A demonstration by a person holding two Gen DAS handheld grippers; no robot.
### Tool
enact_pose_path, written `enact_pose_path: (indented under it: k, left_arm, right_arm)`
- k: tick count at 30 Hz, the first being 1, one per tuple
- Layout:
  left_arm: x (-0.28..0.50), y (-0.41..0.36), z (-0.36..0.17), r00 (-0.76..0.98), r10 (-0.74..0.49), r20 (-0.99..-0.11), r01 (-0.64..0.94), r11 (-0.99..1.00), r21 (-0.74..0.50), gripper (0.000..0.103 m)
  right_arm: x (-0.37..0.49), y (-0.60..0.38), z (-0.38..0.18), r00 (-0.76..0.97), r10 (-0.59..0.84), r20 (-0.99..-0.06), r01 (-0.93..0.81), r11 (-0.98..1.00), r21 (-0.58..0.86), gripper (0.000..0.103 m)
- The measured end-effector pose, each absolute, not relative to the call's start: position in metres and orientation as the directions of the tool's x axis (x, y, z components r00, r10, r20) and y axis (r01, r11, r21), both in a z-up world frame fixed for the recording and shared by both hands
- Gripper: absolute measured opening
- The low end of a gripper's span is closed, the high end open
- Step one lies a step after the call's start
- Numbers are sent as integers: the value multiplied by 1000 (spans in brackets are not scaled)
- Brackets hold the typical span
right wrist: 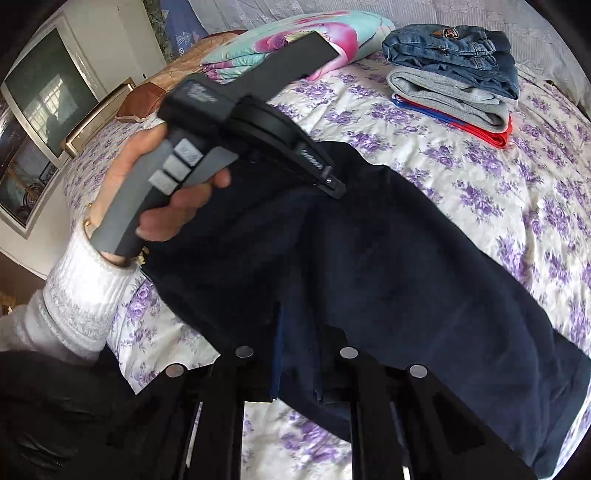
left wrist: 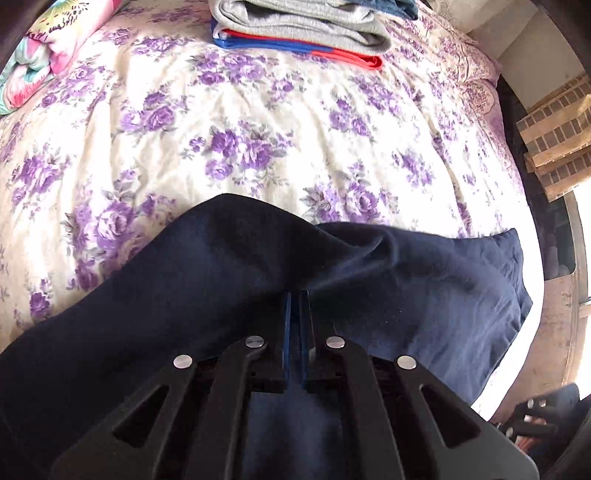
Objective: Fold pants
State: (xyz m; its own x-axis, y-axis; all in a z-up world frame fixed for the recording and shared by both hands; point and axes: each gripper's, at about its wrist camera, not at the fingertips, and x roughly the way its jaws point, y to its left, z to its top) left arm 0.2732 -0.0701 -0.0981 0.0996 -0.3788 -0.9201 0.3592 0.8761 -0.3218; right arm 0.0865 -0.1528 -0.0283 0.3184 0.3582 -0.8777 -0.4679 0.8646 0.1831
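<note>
Dark navy pants (left wrist: 229,273) lie across the purple-flowered bedspread (left wrist: 236,122). My left gripper (left wrist: 296,295) is shut, its blue pads pinching a raised fold of the pants. In the right wrist view the left gripper (right wrist: 330,182) shows in a hand, clamped on the pants' far edge. My right gripper (right wrist: 295,325) is shut on the near edge of the pants (right wrist: 388,266); its fingertips are hidden under the cloth. The right gripper (left wrist: 535,413) shows dimly at the lower right of the left wrist view.
A stack of folded clothes (right wrist: 454,81), jeans over grey over red and blue, sits at the far side of the bed; it also shows in the left wrist view (left wrist: 299,29). A bright folded quilt (right wrist: 295,40) lies at the head. The bed's edge (left wrist: 517,155) is at right.
</note>
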Motion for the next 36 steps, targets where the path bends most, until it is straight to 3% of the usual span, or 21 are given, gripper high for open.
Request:
enact_pose_path:
  k: [4,8,13,14,17,19,21,24,27,32,36]
  left_arm:
    - [263,-70,-99,109,-380,-919,380,870,-314,2]
    - [264,-58,-110,94,-422,-902,382,852,-358,3]
    - [269,-52,-113,75,-458,-886,376,836,-400,1]
    - [267,-52,-111,84,-459,-885,381,835,-397,1]
    - [260,-56,-105,125,-443,-888,401,841,-364,1]
    - [249,-54,-95,152,-425,-893,412,848,-334,1]
    - [231,-56,-81,142,-464,-874,446,818,-362,1]
    - [187,-59,-68,130,-511,-850,516,766,-382,1]
    - [150,-59,-92,66,-478,-876,514,769,-381,1]
    - [114,-38,-107,125,-456,-881,489,801,-345,2]
    - [105,-30,-105,136,-442,-886,487,809,-329,1]
  right_arm:
    - [84,-142,-45,335,368,-867,-442,874,200,14]
    - [80,-132,-88,172,371,-912,-428,863,270,11]
    - [64,-128,-86,301,350,-887,-393,893,219,12]
    - [64,-131,-84,312,367,-877,-371,896,243,16]
    - [57,-158,-67,345,455,-821,-258,887,383,58]
    - [41,-194,-44,444,466,-766,-189,884,428,68]
    - [21,-242,-28,541,378,-751,-57,908,416,79]
    - [-16,-327,-23,613,260,-746,204,860,468,79]
    - [-49,-392,-42,621,225,-751,394,738,547,79]
    - [-56,-434,-79,652,334,-680,439,565,699,79]
    - [-29,-447,-102,691,343,-637,452,483,750,79]
